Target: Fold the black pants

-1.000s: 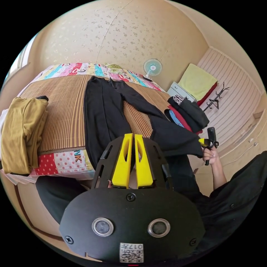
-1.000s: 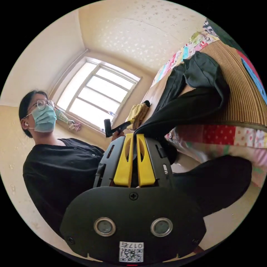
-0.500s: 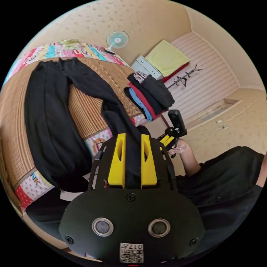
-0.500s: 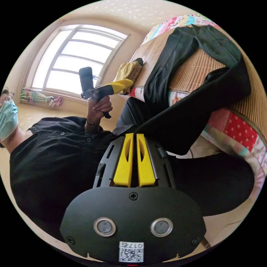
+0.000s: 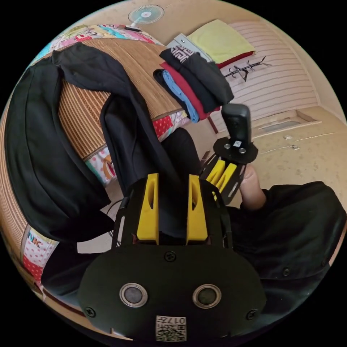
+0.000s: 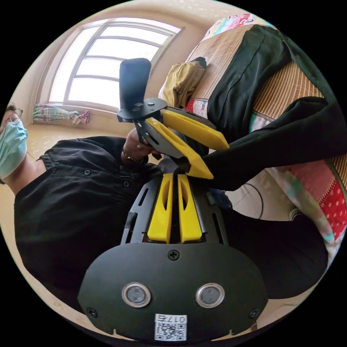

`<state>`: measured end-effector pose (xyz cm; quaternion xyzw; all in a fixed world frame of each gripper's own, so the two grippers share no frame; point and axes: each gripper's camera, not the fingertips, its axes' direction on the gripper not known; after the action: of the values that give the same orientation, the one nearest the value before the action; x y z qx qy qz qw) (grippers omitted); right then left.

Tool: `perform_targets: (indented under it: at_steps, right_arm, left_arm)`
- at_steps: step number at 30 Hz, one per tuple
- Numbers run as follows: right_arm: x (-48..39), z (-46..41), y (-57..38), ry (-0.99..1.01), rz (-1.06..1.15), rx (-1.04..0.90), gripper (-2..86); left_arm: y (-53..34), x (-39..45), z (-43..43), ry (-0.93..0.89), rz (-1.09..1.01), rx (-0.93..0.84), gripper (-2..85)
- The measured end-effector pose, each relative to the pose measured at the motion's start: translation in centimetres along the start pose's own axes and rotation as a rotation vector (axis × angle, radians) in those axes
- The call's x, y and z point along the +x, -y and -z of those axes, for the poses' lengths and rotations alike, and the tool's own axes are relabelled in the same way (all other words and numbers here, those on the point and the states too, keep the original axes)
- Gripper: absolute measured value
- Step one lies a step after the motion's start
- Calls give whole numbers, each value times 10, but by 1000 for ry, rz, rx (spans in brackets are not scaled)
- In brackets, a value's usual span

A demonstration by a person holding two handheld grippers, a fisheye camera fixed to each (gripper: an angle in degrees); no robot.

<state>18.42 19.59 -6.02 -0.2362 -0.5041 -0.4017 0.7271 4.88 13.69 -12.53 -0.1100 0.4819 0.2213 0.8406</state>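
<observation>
Left gripper view: the black pants [image 5: 47, 151] are lying spread across the woven mat [image 5: 83, 105] on the bed [image 5: 164, 124], one leg draping over the bed's edge and the other being drawn off it towards the person. The left gripper [image 5: 172, 180] is standing with its jaws set well apart around that drawn leg's dark cloth; whether they are pressing it cannot be told. Just beside it, the right gripper [image 5: 222, 173] is showing its jaws close together, a hand [image 5: 251, 186] behind it. A stack of folded clothes [image 5: 195, 86] is sitting at the bed's far corner, near a small fan [image 5: 145, 14].

In the right gripper view, the right gripper [image 6: 174, 177] is pinching the end of the pant leg [image 6: 282, 144] between narrow jaws, while the left gripper [image 6: 202, 155] is reaching in with wide jaws to the same cloth, right beside that pinch. A mustard-yellow garment [image 6: 182, 81] is lying on the bed beside the pants.

By the look of it, the folding is only beginning: the two legs are not yet laid together, and every crosswise fold is still waiting to be made.
</observation>
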Motion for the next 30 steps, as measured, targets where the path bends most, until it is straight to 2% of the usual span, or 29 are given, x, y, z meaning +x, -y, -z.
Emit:
perform_targets:
  at_steps: [2,6,9,12,15,18,20,22,25,30]
  right_arm:
    - [-4,-13,16,-57,23,-66,23]
    - [-7,-19,31,-42,22,-21,24]
    - [-10,-22,39,-1,54,-20,25]
    - [-6,-25,48,4,26,-156,24]
    - [-7,2,56,-124,-41,-147,20]
    - [-5,48,76,-385,-193,-60,14]
    - [3,87,108,-564,-283,63,16]
    - [17,113,137,-655,-352,159,23]
    - [56,134,199,-820,-425,203,60]
    - [163,140,280,-832,-614,117,101]
  left_arm:
    - [2,-1,-8,-17,-10,16,86]
    - [5,-17,-13,-57,13,-1,44]
    - [4,-33,-11,-180,13,-13,39]
    - [-1,-44,0,-279,13,22,36]
    - [-6,-41,12,-244,-11,59,33]
    - [-8,-34,17,-226,-41,75,31]
    - [-7,-26,16,-186,-68,61,30]
    - [-7,-21,13,-168,-77,55,30]
    - [-8,-15,8,-174,-81,60,32]
    - [-15,-9,2,-193,-37,77,32]
